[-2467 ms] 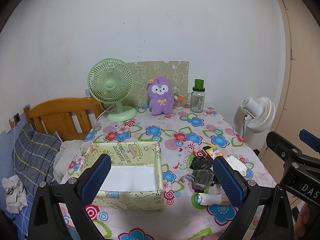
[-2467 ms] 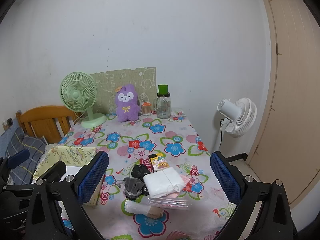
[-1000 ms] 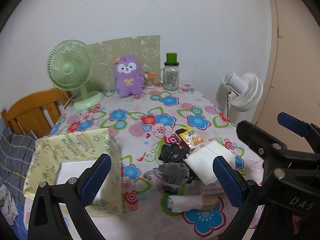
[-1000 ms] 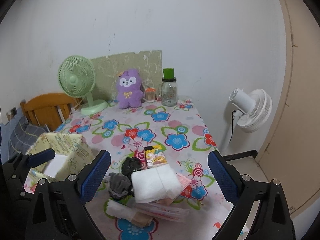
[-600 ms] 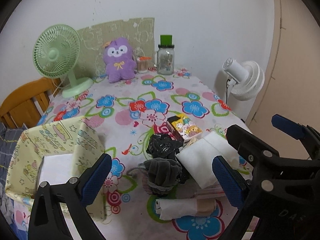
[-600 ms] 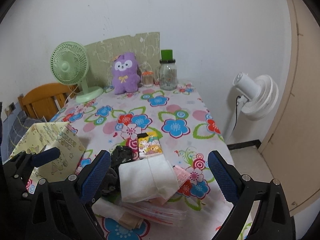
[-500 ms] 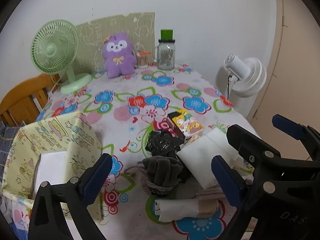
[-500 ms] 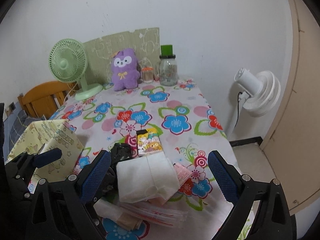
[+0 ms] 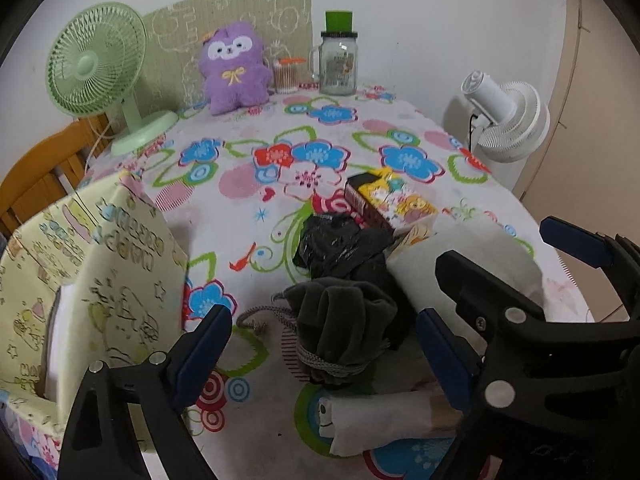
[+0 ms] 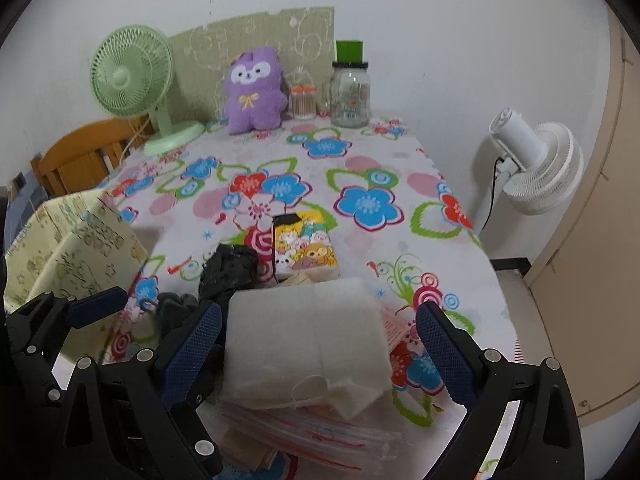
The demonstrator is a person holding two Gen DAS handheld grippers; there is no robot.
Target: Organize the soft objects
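A pile of soft things lies at the table's near right. A grey drawstring pouch sits between the jaws of my open left gripper, which hovers just above it. Behind it lies a crumpled black bag and a colourful cartoon packet. A rolled white cloth lies in front. My open right gripper straddles a folded white cloth that rests on clear plastic bags. A yellow patterned fabric box stands at the left.
At the back of the table stand a green fan, a purple plush, a small orange-lidded jar and a glass jar with a green lid. A white floor fan stands right of the table, a wooden chair left.
Both grippers have moved forward and down toward the pile. The left one swung right from above the yellow box to the grey pouch. The right one closed in on the white cloth.
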